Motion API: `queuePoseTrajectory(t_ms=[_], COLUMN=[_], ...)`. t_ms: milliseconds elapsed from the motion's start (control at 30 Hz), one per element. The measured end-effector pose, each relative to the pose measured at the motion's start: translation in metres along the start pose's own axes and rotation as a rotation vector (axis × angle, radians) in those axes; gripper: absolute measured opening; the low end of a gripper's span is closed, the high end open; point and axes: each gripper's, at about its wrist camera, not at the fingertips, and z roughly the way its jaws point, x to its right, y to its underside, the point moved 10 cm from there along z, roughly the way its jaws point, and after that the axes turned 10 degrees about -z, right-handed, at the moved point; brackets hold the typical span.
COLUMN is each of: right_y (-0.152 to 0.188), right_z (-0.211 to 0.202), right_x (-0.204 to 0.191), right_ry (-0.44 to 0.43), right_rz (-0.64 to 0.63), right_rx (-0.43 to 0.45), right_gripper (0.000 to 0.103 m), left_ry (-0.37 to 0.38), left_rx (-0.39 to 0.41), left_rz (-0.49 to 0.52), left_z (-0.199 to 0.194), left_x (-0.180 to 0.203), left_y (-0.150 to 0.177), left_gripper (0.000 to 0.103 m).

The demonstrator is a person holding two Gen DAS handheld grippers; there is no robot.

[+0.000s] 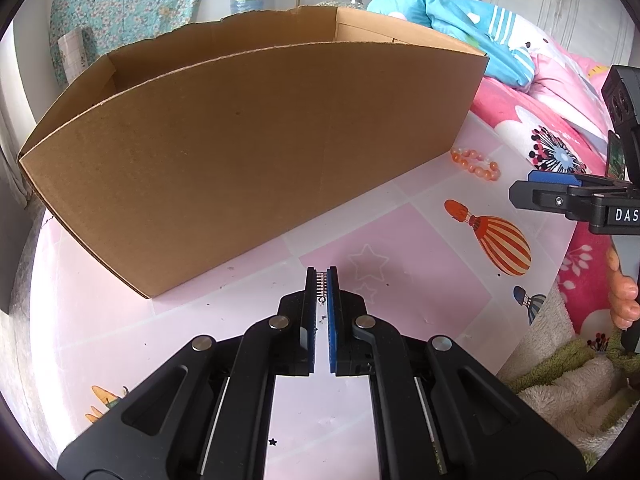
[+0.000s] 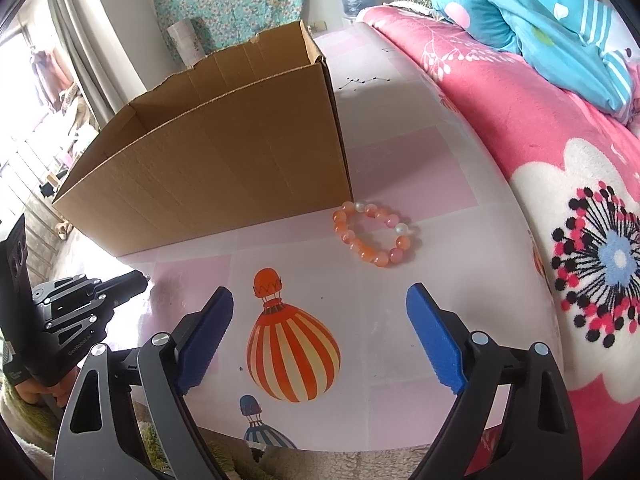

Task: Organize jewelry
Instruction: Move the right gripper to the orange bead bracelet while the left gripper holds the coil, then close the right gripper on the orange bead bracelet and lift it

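Observation:
An orange and white bead bracelet [image 2: 376, 236] lies on the pink table cover beside the near right corner of an open cardboard box [image 2: 224, 172]. My right gripper [image 2: 320, 292] hovers open a short way in front of it, with nothing between its blue pads. In the left wrist view the bracelet [image 1: 476, 164] shows at the right of the box [image 1: 248, 168]. My left gripper [image 1: 321, 272] is shut on a small silver piece of jewelry [image 1: 321, 288], low over the table in front of the box. The right gripper [image 1: 536, 188] enters from the right edge.
The table cover [image 2: 400, 160] is pink with hot-air balloon prints [image 2: 292, 352]. A bed with a pink floral blanket [image 2: 580, 240] and a blue quilt [image 2: 540, 20] borders the table's right side. A hand [image 1: 624, 300] holds the right gripper's handle. A towel [image 1: 560, 380] lies at the near edge.

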Motion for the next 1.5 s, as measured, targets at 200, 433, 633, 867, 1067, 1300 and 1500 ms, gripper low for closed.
queuePoseTrajectory(t_ms=[200, 433, 633, 867, 1067, 1300, 1500], right_y=[-0.004, -0.015, -0.028, -0.033, -0.032, -0.035, -0.052], right_z=[-0.007, 0.008, 0.032, 0.054, 0.053, 0.021, -0.037], right_x=[0.010, 0.011, 0.008, 0.006, 0.007, 0.016, 0.037], right_ry=[0.009, -0.023, -0.026, 0.035, 0.056, -0.028, -0.157], right_rz=[-0.005, -0.049, -0.115, -0.223, -0.250, -0.086, 0.114], right_rx=[0.037, 0.026, -0.002, -0.052, -0.054, 0.028, 0.194], right_gripper=[0.069, 0.047, 0.038, 0.028, 0.010, 0.010, 0.010], left_ry=[-0.002, 0.004, 0.019, 0.035, 0.046, 0.046, 0.083], left_rx=[-0.003, 0.003, 0.006, 0.018, 0.038, 0.091, 0.166], left_rz=[0.006, 0.000, -0.006, -0.008, -0.012, 0.006, 0.008], left_z=[0.001, -0.001, -0.005, -0.015, -0.027, -0.052, -0.086], left_x=[0.002, 0.005, 0.008, 0.011, 0.015, 0.020, 0.029], left_y=[0.002, 0.000, -0.001, -0.004, -0.006, -0.016, -0.036], left_gripper=[0.004, 0.004, 0.004, 0.004, 0.004, 0.004, 0.004])
